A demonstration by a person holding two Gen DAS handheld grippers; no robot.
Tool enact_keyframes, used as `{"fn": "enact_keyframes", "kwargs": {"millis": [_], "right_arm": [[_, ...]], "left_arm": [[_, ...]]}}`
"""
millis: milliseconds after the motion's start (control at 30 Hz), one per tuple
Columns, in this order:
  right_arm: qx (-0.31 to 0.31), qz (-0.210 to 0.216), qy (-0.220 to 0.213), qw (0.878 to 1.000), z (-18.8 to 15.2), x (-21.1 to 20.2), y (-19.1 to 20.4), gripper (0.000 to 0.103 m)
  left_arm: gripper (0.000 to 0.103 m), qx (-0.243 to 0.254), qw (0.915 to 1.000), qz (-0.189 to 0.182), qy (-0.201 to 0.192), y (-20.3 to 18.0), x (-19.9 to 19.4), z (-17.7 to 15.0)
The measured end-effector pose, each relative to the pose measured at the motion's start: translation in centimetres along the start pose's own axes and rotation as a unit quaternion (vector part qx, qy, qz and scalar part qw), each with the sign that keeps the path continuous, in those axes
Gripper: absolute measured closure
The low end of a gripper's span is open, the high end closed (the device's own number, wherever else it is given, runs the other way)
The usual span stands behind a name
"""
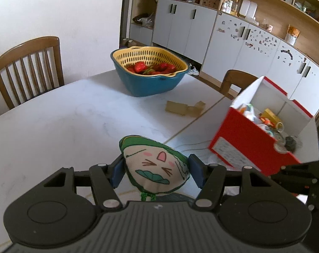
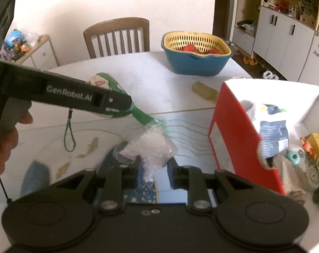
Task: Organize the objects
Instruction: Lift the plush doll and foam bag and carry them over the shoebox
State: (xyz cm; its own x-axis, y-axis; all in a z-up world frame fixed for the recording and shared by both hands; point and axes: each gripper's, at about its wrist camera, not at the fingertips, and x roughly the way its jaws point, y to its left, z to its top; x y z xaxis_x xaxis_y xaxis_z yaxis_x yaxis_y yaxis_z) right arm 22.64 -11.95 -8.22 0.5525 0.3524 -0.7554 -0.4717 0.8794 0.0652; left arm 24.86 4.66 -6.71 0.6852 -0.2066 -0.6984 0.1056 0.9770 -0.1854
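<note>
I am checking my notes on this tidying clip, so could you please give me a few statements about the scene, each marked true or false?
1. The left gripper holds a cloth pouch with a cartoon face. True.
2. The right gripper is empty. False: its pads pinch a crinkled clear plastic bag.
3. The basket holds strawberries. True.
4. The red box is empty. False: it is full of small items.
5. The basket stands on the floor. False: it stands on the white table.
</note>
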Motion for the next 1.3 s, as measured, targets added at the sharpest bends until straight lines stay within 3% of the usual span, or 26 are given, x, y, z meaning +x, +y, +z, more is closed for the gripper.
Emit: {"fn": "enact_keyframes", "kwargs": {"millis": [300,633,900,1300], "right_arm": [[-0.003,0.026,-0.02,0.999,0.7,-5.9,-1.9,0.081],[-0.004,0.056,-0.02,0.998,1.2,-10.6,-7.8,0.081],[-0.002,0.06,-0.011,0.998,1.1,-11.8,-13.7,0.081],[0.002,0.061,-0.012,0.998,1.3,-11.5,-22.1,0.081]], "left_arm": [[0.04,0.005,0.9999,0.011,-0.002,-4.2,-4.5,0.4],[0.04,0.004,0.9997,0.022,0.001,-9.7,-7.0,1.5],[0.04,0.004,0.9997,0.026,0.003,-14.7,-6.2,2.8],[0.04,0.013,0.9994,0.031,0.01,-21.3,-1.7,5.9]]}}
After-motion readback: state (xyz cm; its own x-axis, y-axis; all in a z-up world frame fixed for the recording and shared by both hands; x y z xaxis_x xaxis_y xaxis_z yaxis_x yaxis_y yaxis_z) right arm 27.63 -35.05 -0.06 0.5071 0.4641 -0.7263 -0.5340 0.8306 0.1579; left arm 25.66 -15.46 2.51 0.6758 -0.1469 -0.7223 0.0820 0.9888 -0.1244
